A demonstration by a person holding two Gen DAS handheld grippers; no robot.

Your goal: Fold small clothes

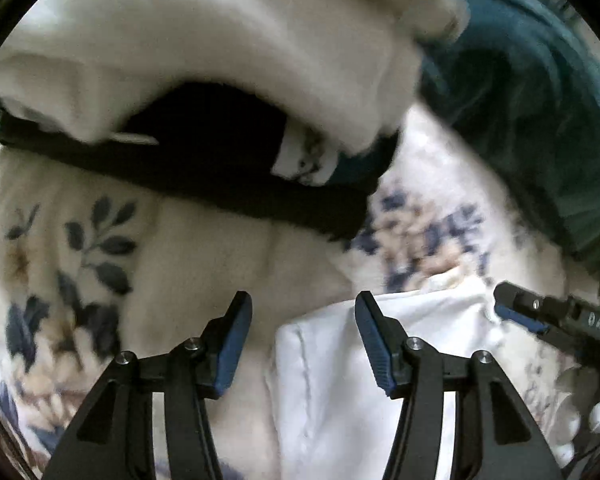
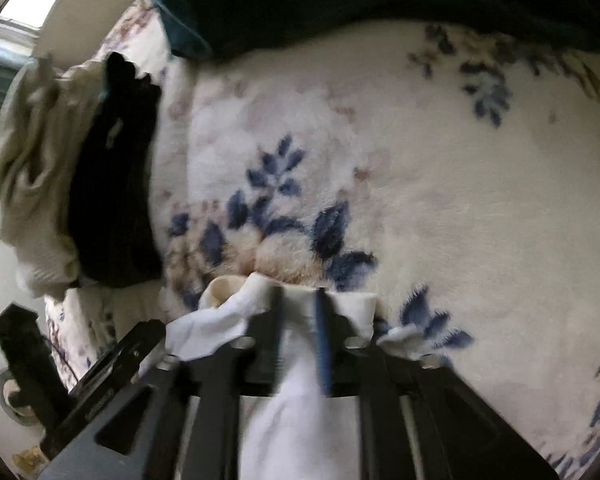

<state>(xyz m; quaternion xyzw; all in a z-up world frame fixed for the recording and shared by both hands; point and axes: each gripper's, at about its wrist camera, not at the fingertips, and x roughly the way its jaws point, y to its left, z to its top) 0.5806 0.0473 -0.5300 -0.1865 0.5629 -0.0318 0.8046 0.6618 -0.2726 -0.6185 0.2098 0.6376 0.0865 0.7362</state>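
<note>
between the right gripper [image 2: 298, 312] fingers, white cloth [image 2: 284, 412] pinched at its edge, running back toward the wrist; left gripper [image 1: 304, 336] spread wide over its near corner on the floral blanket [image 2: 440, 168]; clothes pile [image 1: 204, 80] beyond.

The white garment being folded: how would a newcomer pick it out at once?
Start from the floral blanket covering the surface. The white garment lies at its near edge, pinched by the right gripper. Unlike the cream and black clothes piled leftward, it is plain bright white.
</note>
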